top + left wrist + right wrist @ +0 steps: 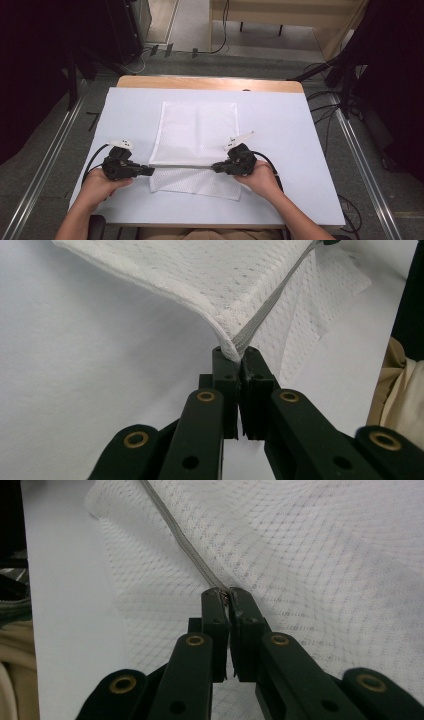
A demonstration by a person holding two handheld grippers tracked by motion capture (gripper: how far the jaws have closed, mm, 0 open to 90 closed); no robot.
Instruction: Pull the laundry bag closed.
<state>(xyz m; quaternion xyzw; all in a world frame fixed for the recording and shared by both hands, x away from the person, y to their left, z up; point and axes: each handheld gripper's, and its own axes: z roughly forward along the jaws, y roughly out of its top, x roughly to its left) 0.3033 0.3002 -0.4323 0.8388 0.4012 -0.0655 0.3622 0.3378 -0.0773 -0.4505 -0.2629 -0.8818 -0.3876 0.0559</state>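
Two grippers engaged | left gripper (pixel 149 171) clamped on mesh cloth (pixel 197 131) corner | right gripper (pixel 216 167) clamped on opposite end of folded edge | cloth centred on white table cover (pixel 290 150) | wooden table edge (pixel 210 83) beyond | grey floor (pixel 50 150), cables (pixel 325 112) around.

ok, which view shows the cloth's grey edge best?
The high view: the grey edge runs its whole length, taut between the left gripper and right gripper. The left gripper view shows its end pinched at a corner of the cloth; the right gripper view shows its other end.
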